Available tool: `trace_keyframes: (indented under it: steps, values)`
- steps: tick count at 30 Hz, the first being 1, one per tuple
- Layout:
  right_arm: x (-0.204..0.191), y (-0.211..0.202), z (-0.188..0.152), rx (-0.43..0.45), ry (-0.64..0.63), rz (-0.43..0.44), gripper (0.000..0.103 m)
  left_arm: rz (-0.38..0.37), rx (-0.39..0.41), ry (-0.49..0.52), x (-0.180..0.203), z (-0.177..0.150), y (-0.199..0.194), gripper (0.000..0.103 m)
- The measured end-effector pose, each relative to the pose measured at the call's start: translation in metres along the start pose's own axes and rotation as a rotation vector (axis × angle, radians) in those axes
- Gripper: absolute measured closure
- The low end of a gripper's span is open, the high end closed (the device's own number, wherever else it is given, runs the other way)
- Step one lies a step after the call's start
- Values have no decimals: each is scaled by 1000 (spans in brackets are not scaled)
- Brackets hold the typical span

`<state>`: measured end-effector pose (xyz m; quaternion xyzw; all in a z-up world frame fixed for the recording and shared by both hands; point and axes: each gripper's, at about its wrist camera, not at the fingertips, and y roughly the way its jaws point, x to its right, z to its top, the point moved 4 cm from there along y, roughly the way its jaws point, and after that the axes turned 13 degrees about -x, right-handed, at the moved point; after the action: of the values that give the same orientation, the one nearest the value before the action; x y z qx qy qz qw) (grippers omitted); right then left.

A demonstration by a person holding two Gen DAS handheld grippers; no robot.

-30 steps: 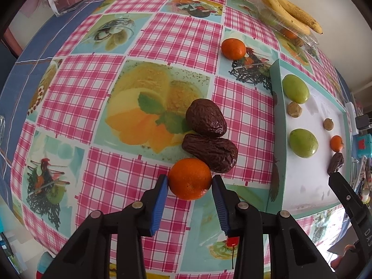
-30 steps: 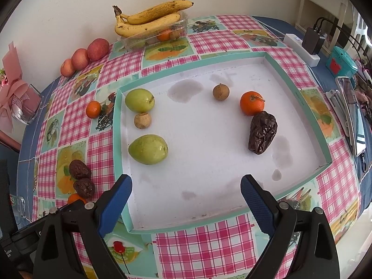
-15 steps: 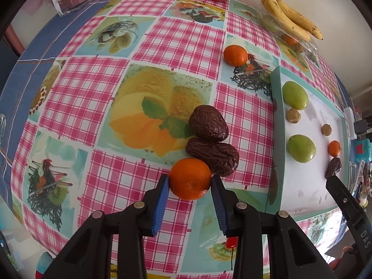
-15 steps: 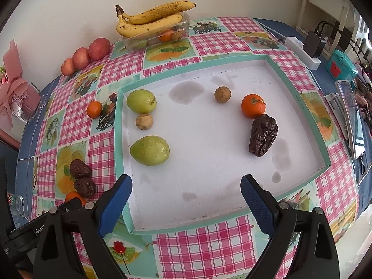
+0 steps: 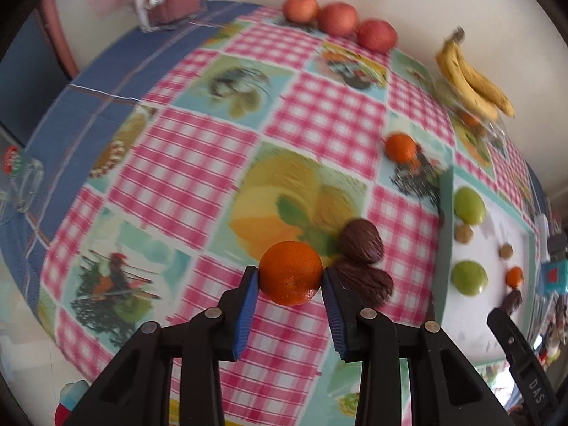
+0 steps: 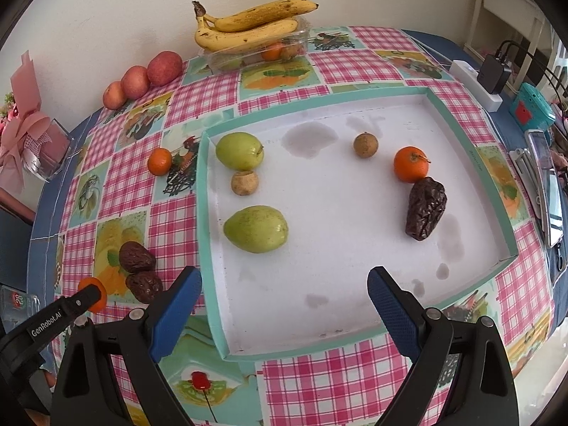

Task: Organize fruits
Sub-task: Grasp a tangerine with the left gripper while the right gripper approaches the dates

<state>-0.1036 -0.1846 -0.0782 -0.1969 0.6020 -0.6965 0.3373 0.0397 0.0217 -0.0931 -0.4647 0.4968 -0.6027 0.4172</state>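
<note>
A table stands against a pale wall, covered by a pink-checked oilcloth (image 6: 340,64) printed with fruit pictures. On it lies a shallow white tray (image 6: 461,135) with a teal rim, taken here as the landmark. Inside the tray: two green fruits (image 6: 239,151) (image 6: 256,229) near its left wall with a small tan round fruit (image 6: 244,183) between them, a second small tan fruit (image 6: 365,145) toward the far side, and a mandarin (image 6: 410,164) touching a wrinkled dark date (image 6: 425,213) toward the right wall. Left of the tray, on the cloth, sits a loose mandarin (image 6: 159,161) near the tray's far-left corner, and two dates (image 5: 361,246) (image 5: 365,284) lie touching one another. The left gripper (image 5: 290,278) is clamped on a mandarin in its grasp (image 5: 290,272), blue pads pressed against both sides of the fruit; this fruit is left of the tray, just beside the two dates, and whether it is clear of the cloth cannot be told. The right gripper (image 6: 284,314) hangs over the tray's near edge, jaws spread wide, holding nothing. Beyond the tray's far side, bananas (image 6: 248,26) rest on a clear plastic box (image 6: 255,51); three apples (image 6: 142,78) line the wall, to the far left of the tray.
</note>
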Motion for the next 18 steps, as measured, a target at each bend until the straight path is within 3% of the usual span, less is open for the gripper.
trace_keyframes:
  steps: [8,18]
  values:
    - [-35,1,1,17,-81,42,8,68,95,-92,-29,10,-18,64]
    - [-93,11,-5,13,-230,125,8,74,107,-182,-57,15,-23,64]
